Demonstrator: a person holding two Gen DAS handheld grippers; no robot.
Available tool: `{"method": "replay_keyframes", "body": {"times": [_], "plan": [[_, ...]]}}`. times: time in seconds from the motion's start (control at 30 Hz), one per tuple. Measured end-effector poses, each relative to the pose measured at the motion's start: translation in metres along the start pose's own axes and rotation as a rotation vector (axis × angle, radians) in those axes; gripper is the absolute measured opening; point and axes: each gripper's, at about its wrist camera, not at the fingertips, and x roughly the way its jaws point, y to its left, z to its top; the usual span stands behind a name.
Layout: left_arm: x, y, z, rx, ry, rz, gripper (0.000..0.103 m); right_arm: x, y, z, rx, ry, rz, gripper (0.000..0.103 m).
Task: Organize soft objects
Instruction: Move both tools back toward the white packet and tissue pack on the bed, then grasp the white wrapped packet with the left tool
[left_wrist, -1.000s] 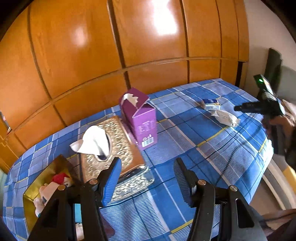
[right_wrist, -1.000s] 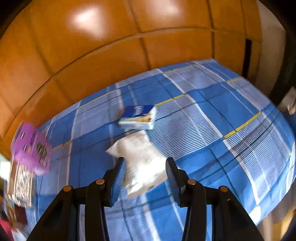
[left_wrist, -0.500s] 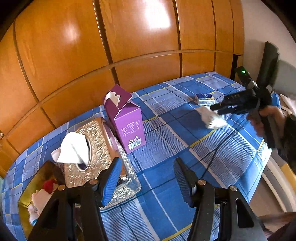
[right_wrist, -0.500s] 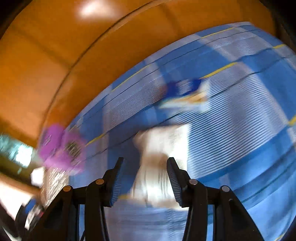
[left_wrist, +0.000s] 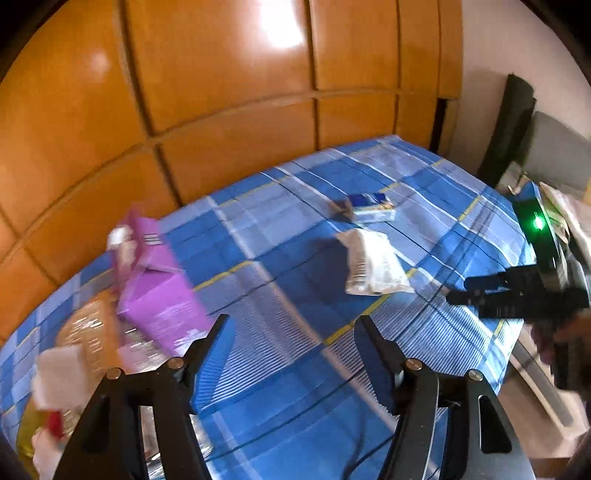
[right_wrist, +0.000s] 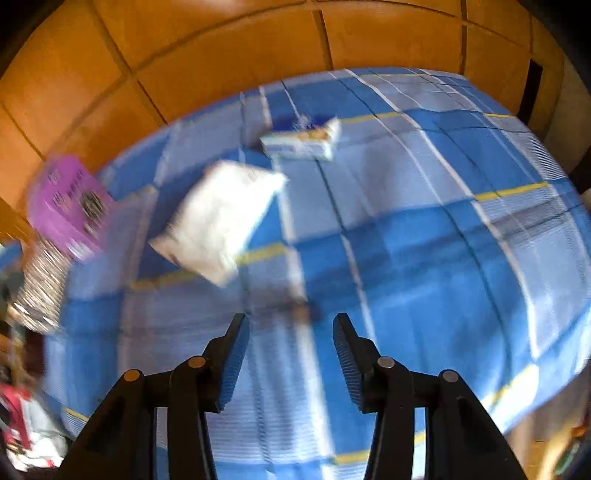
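Motion blur smears the left side of both views: the ornate silvery tissue box (left_wrist: 92, 332) with its white tissue (left_wrist: 59, 373) is only a shimmer, and a red-and-white soft toy (right_wrist: 22, 424) at the lower-left edge of the right wrist view is cut off.

A blue checked cloth (left_wrist: 295, 266) with yellow lines covers the tabletop, backed by glossy orange wooden panels (left_wrist: 221, 92).

On it lie a crinkled white plastic packet (left_wrist: 373, 267), a small blue-and-white pack (left_wrist: 373, 208) just behind it, and a purple cardboard carton (left_wrist: 159, 291) well to the left.

The left tool (left_wrist: 291, 360) tilts down over bare cloth, its jaws opening with nothing between them. The right tool (right_wrist: 290, 360), seen from the left wrist beside the packet, stands moderately parted and empty.
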Motion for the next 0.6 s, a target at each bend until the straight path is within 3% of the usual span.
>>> {"method": "replay_keyframes", "body": {"times": [0.13,0.33,0.6], "plan": [[0.032,-0.018,0.018,0.000,0.048,-0.044,0.071,0.001,-0.008,-0.016,-0.033,0.001,-0.057,0.047],[0.069,-0.047,0.044,0.028,0.082,-0.092,0.082,0.001,-0.008,-0.022,-0.055,-0.038,-0.062,0.051],[0.125,-0.083,0.067,0.098,0.162,-0.066,0.084,-0.002,-0.011,-0.027,-0.030,-0.082,-0.014,0.056]]}}
